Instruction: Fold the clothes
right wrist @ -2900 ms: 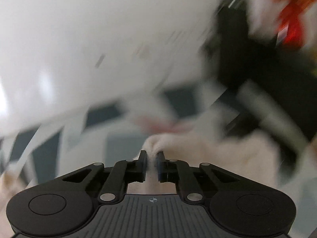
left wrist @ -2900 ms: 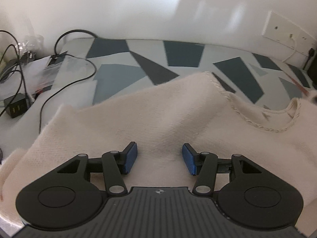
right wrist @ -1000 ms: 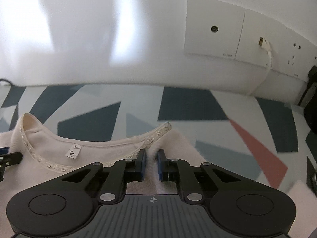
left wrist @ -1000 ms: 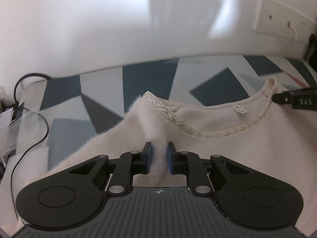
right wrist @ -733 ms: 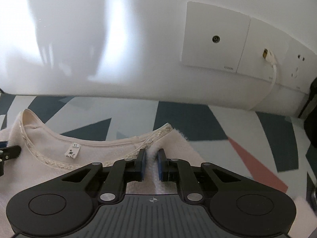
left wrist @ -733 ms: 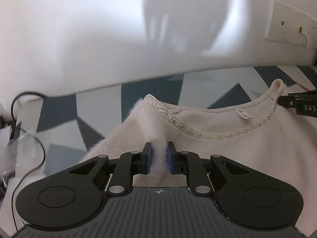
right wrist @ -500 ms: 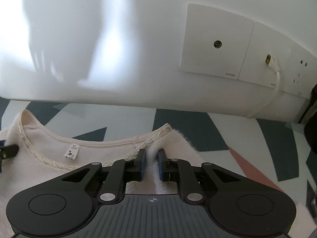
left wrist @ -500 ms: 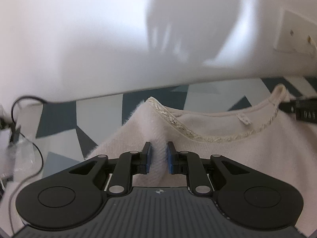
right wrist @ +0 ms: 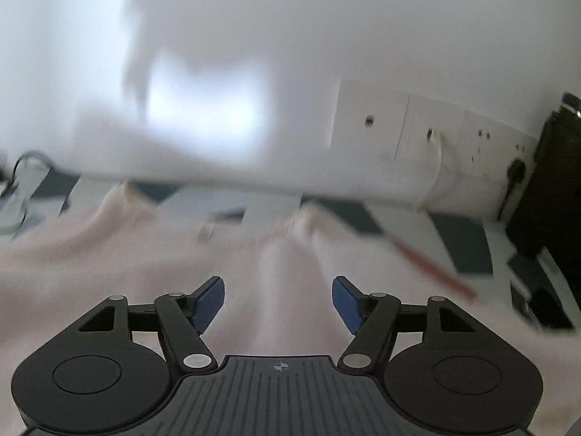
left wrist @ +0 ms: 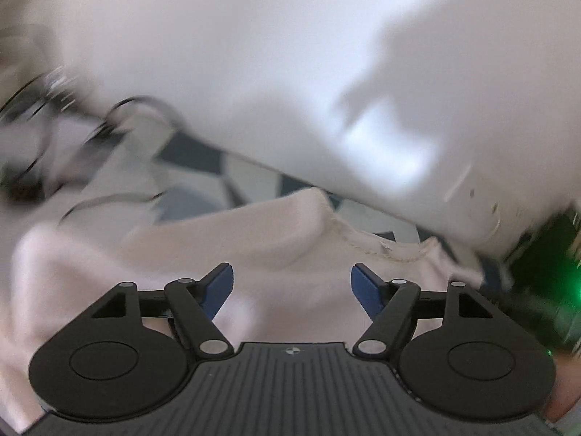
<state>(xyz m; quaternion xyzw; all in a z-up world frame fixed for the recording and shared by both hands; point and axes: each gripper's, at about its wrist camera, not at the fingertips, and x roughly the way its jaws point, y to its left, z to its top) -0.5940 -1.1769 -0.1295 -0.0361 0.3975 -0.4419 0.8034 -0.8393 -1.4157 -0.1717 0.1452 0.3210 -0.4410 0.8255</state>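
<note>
A cream knitted sweater lies spread on the patterned surface, its trimmed neckline towards the wall. In the left wrist view my left gripper is open above the sweater's shoulder, nothing between its blue pads. The right wrist view shows the same sweater, blurred by motion, with its neckline ahead. My right gripper hangs open over the fabric and holds nothing.
The surface has grey, dark blue and red triangles. A white wall with socket plates and a plugged white cable stands behind. Black cables lie at the left. A dark device with a green light sits at the right.
Both grippers were shut on the sweater's shoulders by the neckline; both have opened and let go. They have pulled back, and the sweater now lies on the surface.
</note>
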